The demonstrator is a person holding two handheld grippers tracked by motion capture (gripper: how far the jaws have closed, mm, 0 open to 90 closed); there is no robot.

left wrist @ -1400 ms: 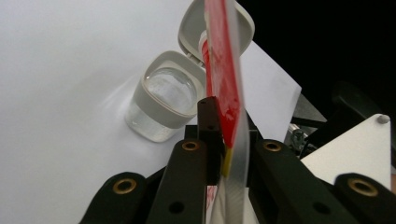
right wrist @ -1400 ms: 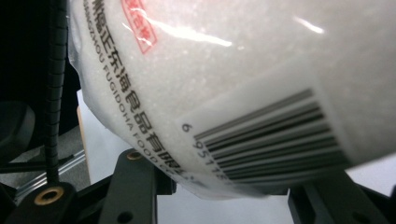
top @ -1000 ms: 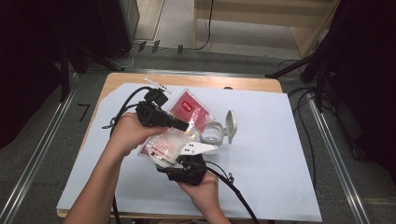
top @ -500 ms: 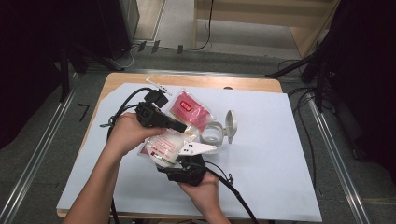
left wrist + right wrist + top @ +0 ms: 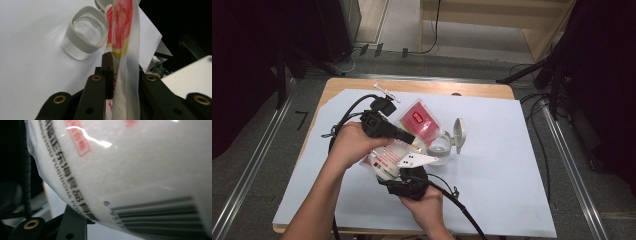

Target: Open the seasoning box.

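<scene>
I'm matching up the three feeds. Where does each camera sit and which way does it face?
High view: above the table's near side, looking forward and down; both forearms, left gripper, right gripper.
Left gripper view: along its jaws, clamped on the bag's edge, toward the glass jar.
Right gripper view: close against the bag's belly.
All three share the bag.

This looks like a lab or a recording room, not a home. A wooden table (image 5: 422,86) in the middle of the frame carries a white sheet (image 5: 492,165). Metal rails (image 5: 247,170) run along the grey floor at left and right. Black cables (image 5: 537,107) and dark curtains (image 5: 607,75) stand at the edges.
</scene>
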